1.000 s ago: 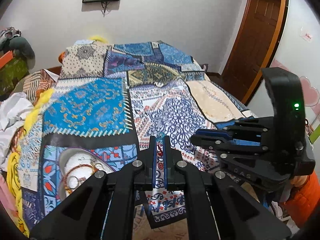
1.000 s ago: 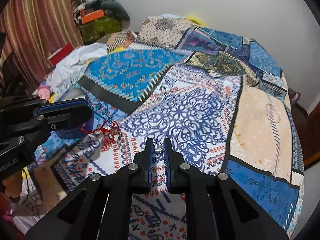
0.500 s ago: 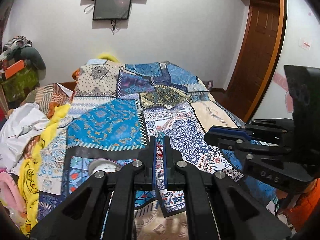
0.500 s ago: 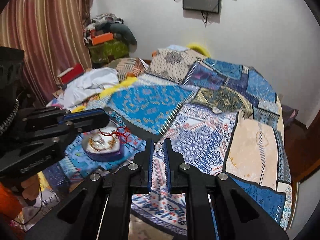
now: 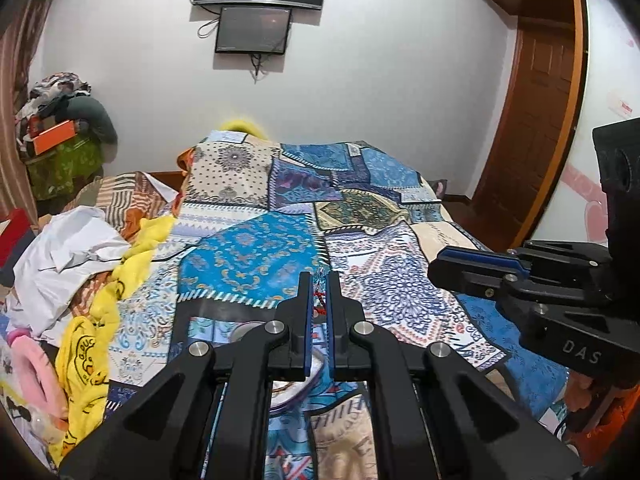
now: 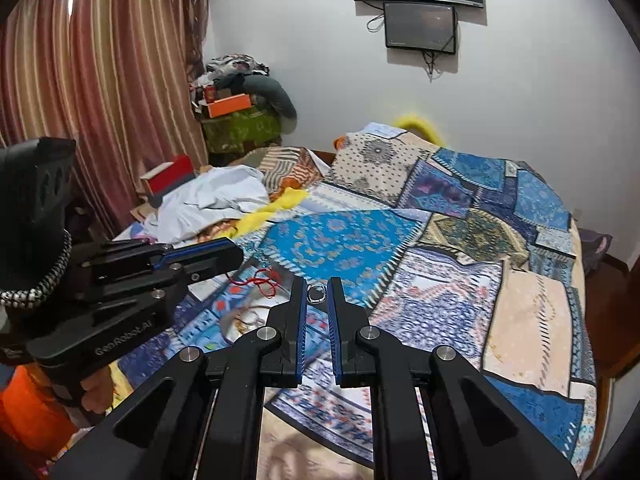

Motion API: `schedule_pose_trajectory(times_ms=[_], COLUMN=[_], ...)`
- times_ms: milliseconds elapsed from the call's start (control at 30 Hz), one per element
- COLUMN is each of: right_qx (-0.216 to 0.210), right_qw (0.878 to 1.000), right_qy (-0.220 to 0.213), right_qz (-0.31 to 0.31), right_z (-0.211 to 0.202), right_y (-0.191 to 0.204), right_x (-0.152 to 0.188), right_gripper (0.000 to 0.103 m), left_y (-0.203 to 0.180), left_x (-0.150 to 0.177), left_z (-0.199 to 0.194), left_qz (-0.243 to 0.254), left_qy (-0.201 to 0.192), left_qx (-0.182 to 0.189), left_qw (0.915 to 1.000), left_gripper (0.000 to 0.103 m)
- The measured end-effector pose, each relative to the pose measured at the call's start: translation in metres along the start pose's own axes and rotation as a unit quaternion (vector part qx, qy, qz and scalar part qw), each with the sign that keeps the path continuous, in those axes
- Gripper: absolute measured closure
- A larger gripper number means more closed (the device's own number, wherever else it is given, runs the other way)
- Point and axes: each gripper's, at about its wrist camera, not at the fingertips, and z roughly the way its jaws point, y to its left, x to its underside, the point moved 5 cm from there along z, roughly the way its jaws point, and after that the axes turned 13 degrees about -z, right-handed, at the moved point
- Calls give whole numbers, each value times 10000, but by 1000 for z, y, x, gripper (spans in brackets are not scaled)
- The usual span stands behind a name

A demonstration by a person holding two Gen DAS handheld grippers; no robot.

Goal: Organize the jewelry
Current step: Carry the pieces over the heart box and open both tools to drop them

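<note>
My left gripper (image 5: 318, 286) is shut on a red string necklace (image 5: 319, 307) with a pale bead at its top; the red cord dangles from it in the right wrist view (image 6: 262, 280). My right gripper (image 6: 317, 294) is shut on a small silver ring (image 6: 317, 293) held between its pads. Both are raised above the patchwork bed cover (image 5: 384, 280). A round jewelry dish (image 5: 288, 390) with gold bangles lies below, mostly hidden behind the left fingers (image 5: 302, 320); it is blurred in the right wrist view (image 6: 244, 322). The right gripper shows at the right of the left wrist view (image 5: 476, 266).
Crumpled white (image 5: 68, 256) and yellow cloths (image 5: 92, 344) lie along the bed's left side. A red box (image 6: 170, 176) sits by the curtain (image 6: 80, 120). A wooden door (image 5: 536, 128) stands at the right. Two screens (image 5: 256, 8) hang on the far wall.
Both grippers have risen and pulled back from the bed, each keeping its hold. The dish now sits lower and further under the left fingers.
</note>
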Motion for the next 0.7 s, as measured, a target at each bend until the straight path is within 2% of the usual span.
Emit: schedule_pose_trajectory(times_ms=[233,700], right_qx=[-347,-685], right_qw=[9990,9915], right_qy=[272,1091], right_qz=[-89,-167], right_z=[33,95], right_y=[20,38], right_x=[4,31], right_gripper=[94,94], left_y=[24,64], left_x=[9,35], left_z=[6,48], left_qz=[-141,-409], left_qy=[122,663], left_qx=[-124,-172], left_qw=[9997,9968], left_gripper=[99,99])
